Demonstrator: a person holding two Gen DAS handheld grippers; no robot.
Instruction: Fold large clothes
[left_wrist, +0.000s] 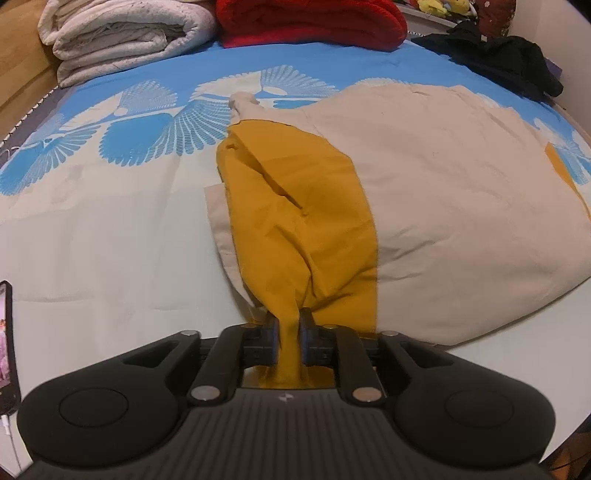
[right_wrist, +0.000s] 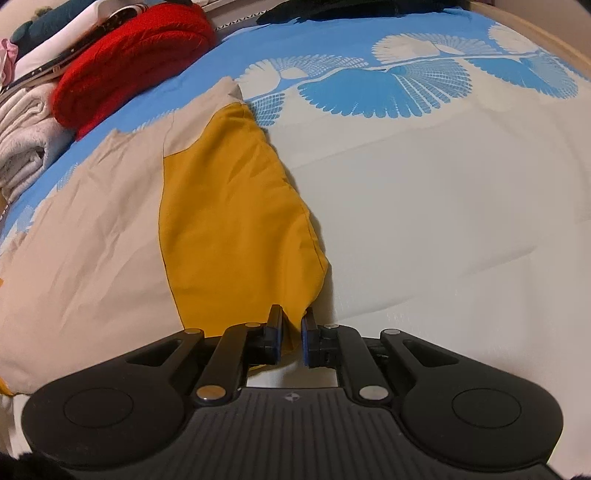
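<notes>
Jaws pinch the garment on the bed

Both jaws are clamped on mustard cloth: the left gripper (left_wrist: 287, 341) bites a gathered fold, the right gripper (right_wrist: 291, 338) a corner. That beige-and-mustard garment (left_wrist: 424, 192) lies spread over the blue-patterned bedspread (left_wrist: 110, 221), near a red blanket (left_wrist: 310, 22).

Beige/mustard garment (left_wrist: 424, 192) lies spread on bed, sleeve creased.

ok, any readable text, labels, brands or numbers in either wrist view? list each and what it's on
No readable words or numbers in either view.
Left hand-held gripper body: small round emblem, a symbol, no letters.
Right hand-held gripper body: same emblem, no letters.
Phone at the left edge: screen lit, content too blurred to read.
Beige and mustard garment: no label or print visible.
Bedsheet: only a feather pattern.
</notes>
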